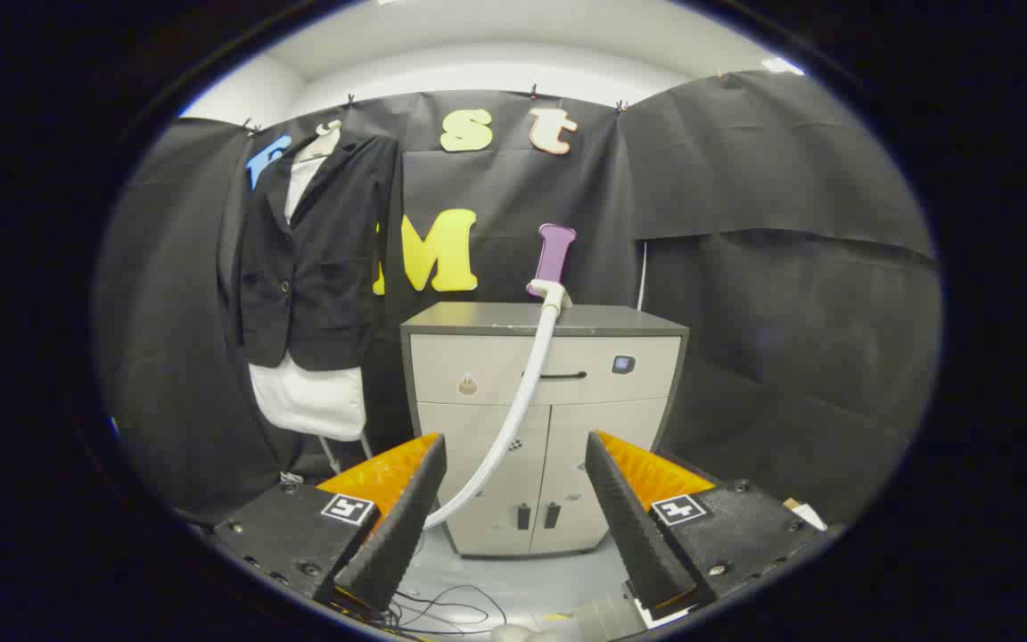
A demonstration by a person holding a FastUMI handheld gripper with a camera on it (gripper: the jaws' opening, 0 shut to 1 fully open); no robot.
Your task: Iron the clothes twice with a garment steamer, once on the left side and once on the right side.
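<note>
Hand-held gripper (515,450) with its two wedge-shaped fingers (406,508) spread wide and grasping nothing — ribbed dark foam pads on the inner faces, orange shells behind, black bases bearing square printed markers. Beyond the fingers stands a grey-topped cabinet (545,428) with pale, smooth fronts, one drawer with a slim dark handle above two doors. On its top rests the garment steamer (552,259), its purple rounded handle upright over a white head; a white flexible hose (513,419) curves down across the cabinet front toward the gap between the fingers. To the cabinet's left hang the clothes — a black matte blazer (317,259) over a white garment (308,397), well apart from the steamer. Thin dark cables (442,611) lie on the pale floor.
</note>
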